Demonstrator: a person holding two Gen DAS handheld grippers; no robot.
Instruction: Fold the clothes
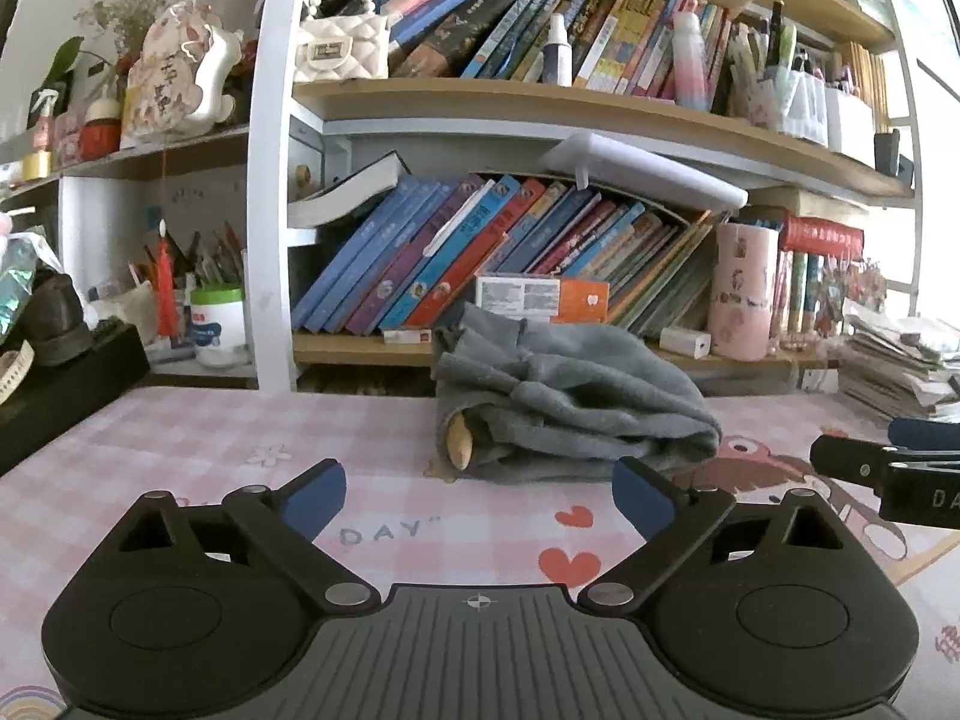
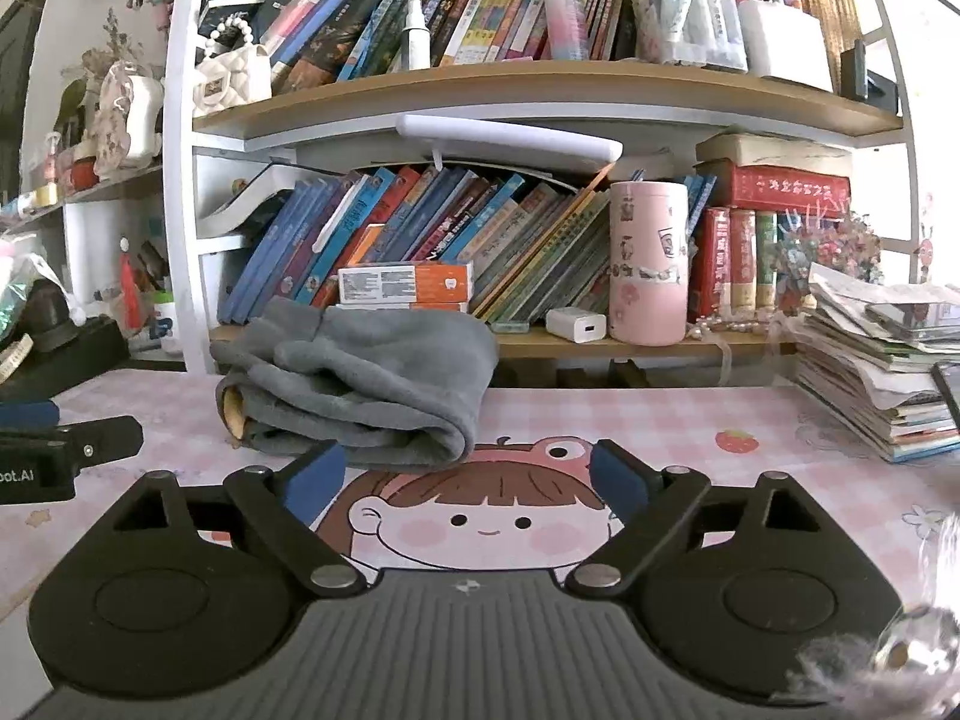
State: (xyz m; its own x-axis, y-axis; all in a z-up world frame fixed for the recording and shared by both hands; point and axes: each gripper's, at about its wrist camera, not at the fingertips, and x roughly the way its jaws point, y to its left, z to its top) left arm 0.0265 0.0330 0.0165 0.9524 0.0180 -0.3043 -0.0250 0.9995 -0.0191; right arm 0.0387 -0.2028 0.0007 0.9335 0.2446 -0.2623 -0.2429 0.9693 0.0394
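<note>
A grey garment [image 1: 564, 402] lies folded in a thick bundle on the pink checked desk mat [image 1: 198, 444], at the back near the bookshelf. A tan patch shows at its left end. My left gripper [image 1: 477, 498] stands open just in front of the bundle, its blue pads [image 1: 315, 495] wide apart with nothing between them. In the right wrist view the same grey garment [image 2: 360, 390] sits ahead and to the left. My right gripper [image 2: 468, 480] is open too, clear of the cloth, over the cartoon face on the desk mat [image 2: 690, 420]. Each gripper shows at the edge of the other's view.
A bookshelf [image 1: 540, 102] packed with leaning books stands right behind the garment. A pink tumbler [image 2: 648, 264] and a white charger [image 2: 576, 324] sit on its lowest board. A stack of papers [image 2: 876, 378] rises at the right. A black box [image 1: 66, 378] lies at the left.
</note>
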